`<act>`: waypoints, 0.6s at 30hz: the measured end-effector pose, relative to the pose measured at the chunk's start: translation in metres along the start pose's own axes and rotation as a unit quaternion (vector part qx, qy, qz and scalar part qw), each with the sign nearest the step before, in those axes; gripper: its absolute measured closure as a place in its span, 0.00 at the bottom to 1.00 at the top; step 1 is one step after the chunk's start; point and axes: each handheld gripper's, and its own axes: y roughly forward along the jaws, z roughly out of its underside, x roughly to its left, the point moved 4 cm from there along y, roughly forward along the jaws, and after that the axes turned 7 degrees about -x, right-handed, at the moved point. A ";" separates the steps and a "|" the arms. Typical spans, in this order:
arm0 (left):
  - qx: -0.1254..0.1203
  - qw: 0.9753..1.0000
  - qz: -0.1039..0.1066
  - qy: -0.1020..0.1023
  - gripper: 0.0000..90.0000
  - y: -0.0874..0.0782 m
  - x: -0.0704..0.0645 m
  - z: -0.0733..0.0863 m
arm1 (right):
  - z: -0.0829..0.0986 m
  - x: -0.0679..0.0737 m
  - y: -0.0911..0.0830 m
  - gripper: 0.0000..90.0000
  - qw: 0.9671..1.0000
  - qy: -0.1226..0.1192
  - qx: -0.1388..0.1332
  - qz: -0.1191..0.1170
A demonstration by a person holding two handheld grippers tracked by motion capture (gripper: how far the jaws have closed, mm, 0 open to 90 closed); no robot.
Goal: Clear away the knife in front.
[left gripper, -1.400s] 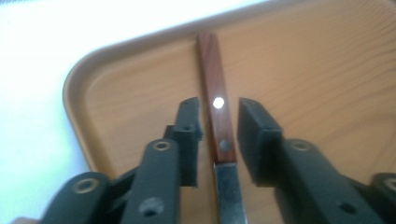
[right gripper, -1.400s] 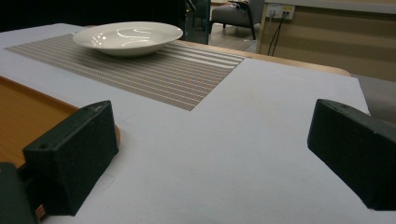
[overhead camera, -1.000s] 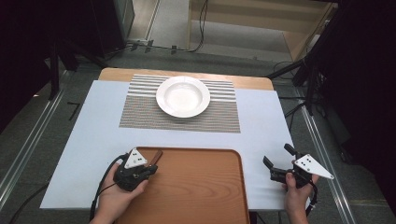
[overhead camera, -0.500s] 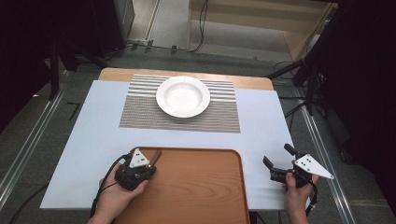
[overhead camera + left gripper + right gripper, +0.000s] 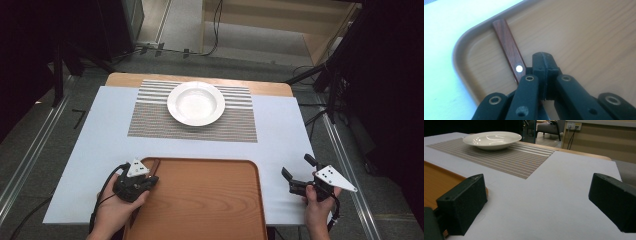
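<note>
Down at the tray's [image 5: 200,200] near-left corner, the left gripper [image 5: 541,62] has its jaws pressed together beside a wooden handle [image 5: 509,50]; whether they pinch it is unclear. Off the tray's right edge, the right gripper [image 5: 295,175] hovers spread wide, holding nothing.

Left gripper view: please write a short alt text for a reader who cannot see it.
The left gripper, jaws closed together, sits over a dark red-brown wooden handle with a silver rivet, lying in the rounded corner of a wooden tray. A pale table surface lies beyond the tray's rim.
</note>
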 end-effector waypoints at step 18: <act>-0.006 1.000 -0.006 -0.015 0.99 -0.008 0.015 0.004 | 0.000 0.000 0.000 0.01 1.000 0.000 0.000 0.000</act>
